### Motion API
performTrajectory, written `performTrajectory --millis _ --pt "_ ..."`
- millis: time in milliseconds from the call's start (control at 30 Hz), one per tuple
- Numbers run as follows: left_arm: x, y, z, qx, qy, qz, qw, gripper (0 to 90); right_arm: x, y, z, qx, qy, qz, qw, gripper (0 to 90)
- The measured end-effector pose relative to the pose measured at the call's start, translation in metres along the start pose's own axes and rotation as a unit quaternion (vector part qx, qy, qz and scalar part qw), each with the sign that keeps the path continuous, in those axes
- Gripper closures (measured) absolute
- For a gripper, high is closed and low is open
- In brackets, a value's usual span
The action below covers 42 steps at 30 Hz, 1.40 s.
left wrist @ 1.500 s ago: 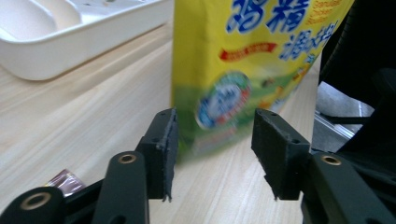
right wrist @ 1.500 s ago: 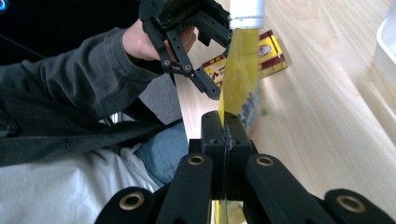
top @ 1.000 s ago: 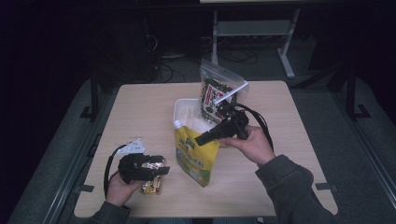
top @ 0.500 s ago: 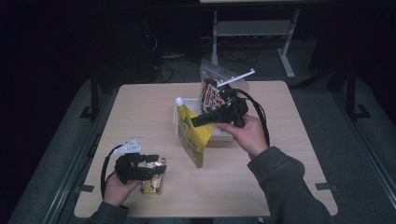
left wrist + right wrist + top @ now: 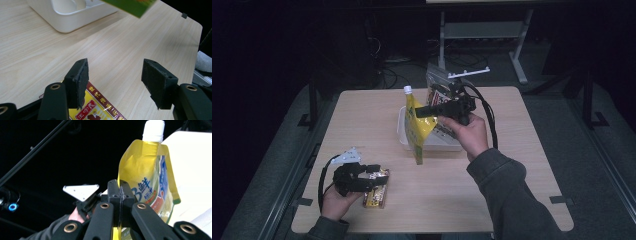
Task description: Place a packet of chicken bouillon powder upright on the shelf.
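Observation:
A yellow spouted pouch (image 5: 418,131) with a white cap (image 5: 408,90) hangs upright in the air, its green bottom just in front of the white tray (image 5: 432,146). My right gripper (image 5: 419,112) is shut on its upper edge. In the right gripper view the jaws (image 5: 120,190) pinch the pouch (image 5: 147,177) below the cap (image 5: 153,130). Near the table's front left, my left gripper (image 5: 379,181) stands open over a red and yellow snack packet (image 5: 377,194). The left gripper view shows that packet (image 5: 100,108) under the open jaws (image 5: 118,75), which are not touching it.
A clear bag of printed snacks (image 5: 438,89) stands behind the tray, at the back of the table. The left gripper view has the tray (image 5: 67,18) ahead and the pouch's green bottom edge (image 5: 130,6) above it. Dark floor surrounds the wooden table (image 5: 522,150).
My right gripper has lifted the pouch from the table in front of the tray and carried it up and back. The left gripper has barely moved over the packet.

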<state>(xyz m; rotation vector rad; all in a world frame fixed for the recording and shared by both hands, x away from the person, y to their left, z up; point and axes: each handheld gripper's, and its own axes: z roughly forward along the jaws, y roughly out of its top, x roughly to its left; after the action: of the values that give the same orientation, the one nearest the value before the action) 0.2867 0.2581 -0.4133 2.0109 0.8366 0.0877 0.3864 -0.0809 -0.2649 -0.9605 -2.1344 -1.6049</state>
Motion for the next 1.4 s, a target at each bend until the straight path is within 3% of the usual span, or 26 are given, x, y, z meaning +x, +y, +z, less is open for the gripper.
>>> performTrajectory --millis 267,533,1200,1400 --pt "0.003 -0.001 0.000 0.001 -0.005 -0.004 1.0000 37.3 -0.011 0.014 0.004 -0.040 -0.025 0.013 0.9988 89.8" --pt "0.004 -0.001 -0.002 0.000 -0.004 -0.005 1.0000 37.2 -0.021 0.026 0.019 -0.051 -0.043 0.016 0.9976 89.8" --pt "0.007 -0.002 -0.003 -0.004 -0.003 -0.011 0.9999 36.3 -0.042 0.036 0.048 -0.075 -0.092 0.019 0.9928 89.7" --pt "0.006 -0.002 -0.004 -0.004 -0.003 -0.011 0.9999 35.9 -0.047 0.035 0.055 -0.078 -0.094 0.022 0.9923 89.7"
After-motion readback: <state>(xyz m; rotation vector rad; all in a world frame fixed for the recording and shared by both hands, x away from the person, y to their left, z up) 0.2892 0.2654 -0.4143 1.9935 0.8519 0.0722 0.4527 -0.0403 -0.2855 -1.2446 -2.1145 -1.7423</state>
